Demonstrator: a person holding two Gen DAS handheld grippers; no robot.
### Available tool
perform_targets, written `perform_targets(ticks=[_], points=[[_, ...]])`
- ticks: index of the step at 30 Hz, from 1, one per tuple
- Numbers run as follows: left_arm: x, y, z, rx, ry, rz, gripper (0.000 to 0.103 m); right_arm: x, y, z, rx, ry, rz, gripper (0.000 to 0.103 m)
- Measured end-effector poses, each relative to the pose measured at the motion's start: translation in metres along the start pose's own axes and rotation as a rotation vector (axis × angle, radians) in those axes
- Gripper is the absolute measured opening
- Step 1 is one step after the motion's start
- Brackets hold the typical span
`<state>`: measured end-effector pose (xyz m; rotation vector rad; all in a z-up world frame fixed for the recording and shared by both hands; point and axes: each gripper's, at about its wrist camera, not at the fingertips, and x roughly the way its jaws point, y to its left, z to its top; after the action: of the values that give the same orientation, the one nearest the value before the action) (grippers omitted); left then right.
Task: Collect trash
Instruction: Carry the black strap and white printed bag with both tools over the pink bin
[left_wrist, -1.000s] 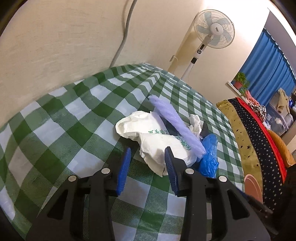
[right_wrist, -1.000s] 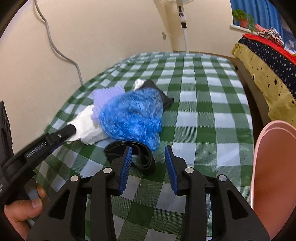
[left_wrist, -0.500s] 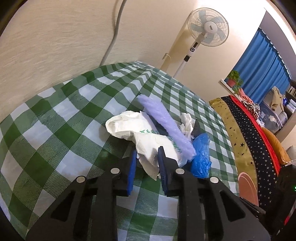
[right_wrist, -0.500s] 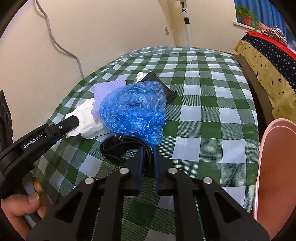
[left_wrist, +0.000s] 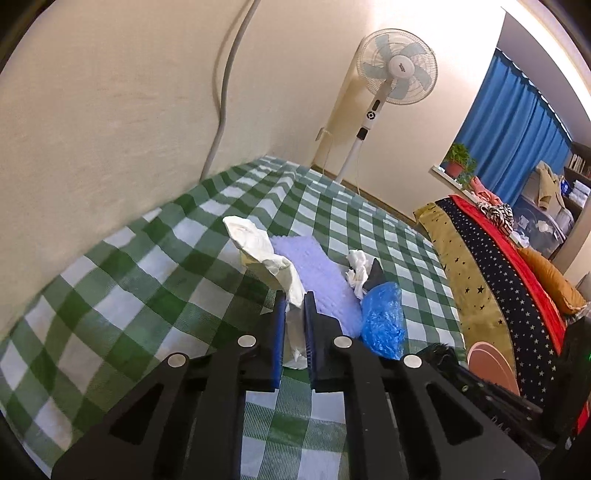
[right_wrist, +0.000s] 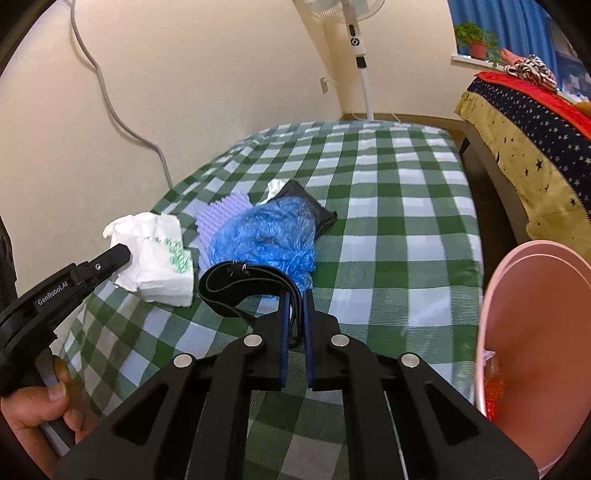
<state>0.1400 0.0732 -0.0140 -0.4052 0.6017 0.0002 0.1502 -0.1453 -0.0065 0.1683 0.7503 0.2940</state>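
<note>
Two pieces of trash are already gripped, one per hand. From the left wrist view, the left tongs (left_wrist: 294, 325) have just been closing and now pinch the crumpled white paper bag with green print (left_wrist: 264, 247), which hangs partly lifted off the green-and-white checked worktop (left_wrist: 122, 280) toward its wall-side edge. Behind it lie a lilac ridged foam sheet (left_wrist: 317, 273), a small crumpled white tissue (left_wrist: 357, 271), a dark flat pouch (left_wrist: 376, 275) and a crinkled blue plastic bag (left_wrist: 382, 321), all untouched in a heap near the middle. From the right wrist view, the right tongs (right_wrist: 294, 314) have closed narrow on the looped black strap (right_wrist: 236, 286), whose loop arches up off the cloth just in front of the blue bag (right_wrist: 266, 236). A hand (right_wrist: 37, 410) at the lower left holds the left tool, its tip (right_wrist: 120, 254) buried in the white bag (right_wrist: 155, 258). At the near right edge stands a pink plastic bin (right_wrist: 535, 332) with something orange-red inside, probably where the trash goes. By my reading the task is at an early stage: both grasps are made but nothing held has reached the bin, and the foam, tissue, pouch and blue bag remain to collect.
</note>
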Motion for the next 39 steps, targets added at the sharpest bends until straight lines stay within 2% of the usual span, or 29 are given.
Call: perform_targets(ticks=[21, 39], points=[[-0.051, -0.030, -0.006, 0.109, -0.034, -0.047, 0.009, -0.067, -0.022, -0.005, 0.047, -0.103, -0.063, 0.007], [-0.069, -0.054, -0.013, 0.148, -0.044, -0.115, 0.009, -0.091, -0.015, -0.003, 0.009, -0.128, -0.089, 0.007]])
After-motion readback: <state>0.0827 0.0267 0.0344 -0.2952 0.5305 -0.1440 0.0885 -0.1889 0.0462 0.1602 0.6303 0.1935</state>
